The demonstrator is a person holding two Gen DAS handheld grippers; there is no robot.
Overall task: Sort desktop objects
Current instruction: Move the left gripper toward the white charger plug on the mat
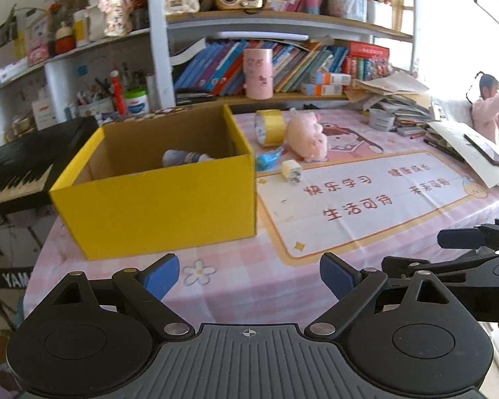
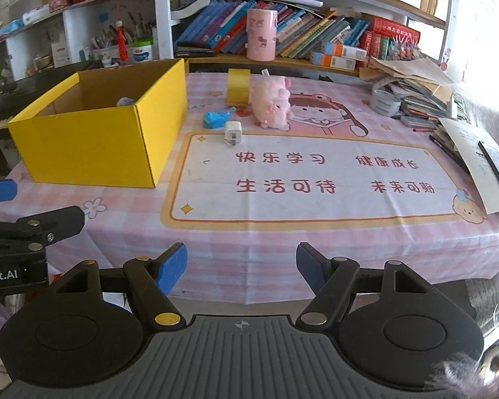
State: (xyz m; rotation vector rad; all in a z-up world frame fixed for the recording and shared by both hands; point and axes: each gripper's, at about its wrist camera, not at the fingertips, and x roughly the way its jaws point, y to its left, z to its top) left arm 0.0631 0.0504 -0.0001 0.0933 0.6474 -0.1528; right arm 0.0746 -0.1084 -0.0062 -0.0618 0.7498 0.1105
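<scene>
On the bench, a tape roll, pink plush pig, blue wrapper and white charger plug lie beside the yellow box; left gripper and right gripper hover, fingers apart, holding nothing.

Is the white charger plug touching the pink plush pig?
Apart. The right wrist view shows bare tablecloth between the charger plug and the plush pig.
</scene>
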